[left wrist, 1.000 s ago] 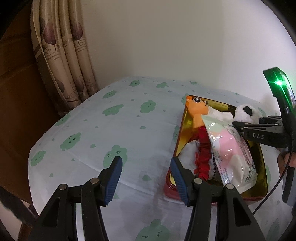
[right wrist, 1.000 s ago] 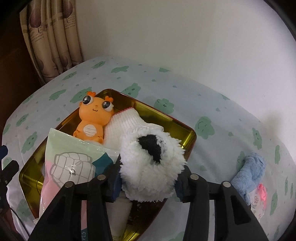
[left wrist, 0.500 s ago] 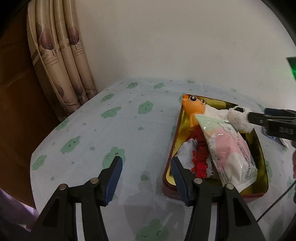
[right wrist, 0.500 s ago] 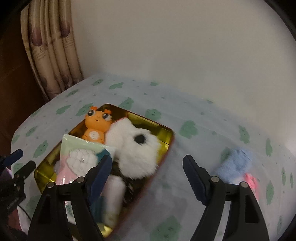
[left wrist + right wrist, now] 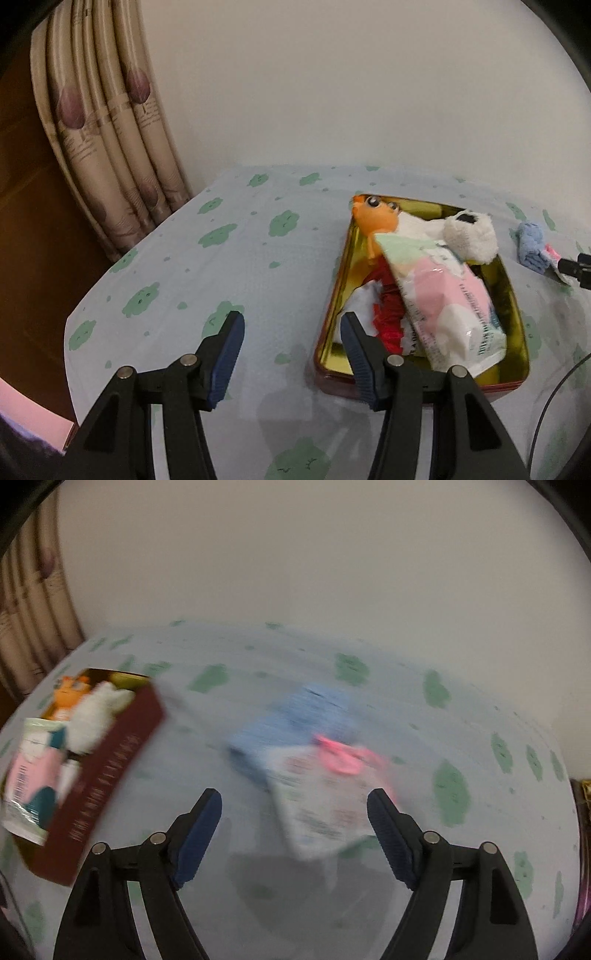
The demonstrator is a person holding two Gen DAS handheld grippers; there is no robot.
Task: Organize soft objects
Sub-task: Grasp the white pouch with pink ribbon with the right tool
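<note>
Swung off the tin & over to the blue cloth – right gripper (image 5: 294,834), jaws spread wide, nothing in them.

Dropped and left behind in the gold-lined, red-walled rectangular tin (image 5: 515,299): fluffy white plush w/ black patch (image 5: 471,236), lying at far end beside big-eyed orange rubber toy (image 5: 376,218). Also packed in: pink-white-mint plastic pouch (image 5: 443,302) slanting over red frilly fabric (image 5: 388,310). Out on the green-cloud-print pale tablecloth (image 5: 240,266), well apart from the tin: light-blue folded terry cloth (image 5: 295,723) w/ white printed packet, pink loop on it (image 5: 325,794), just ahead of right jaws – view blurred, contact can't be told. Left gripper (image 5: 291,354) hanging at tin's near-left corner, jaws released, empty. Beige leaf-print curtain (image 5: 110,140) far left.
</note>
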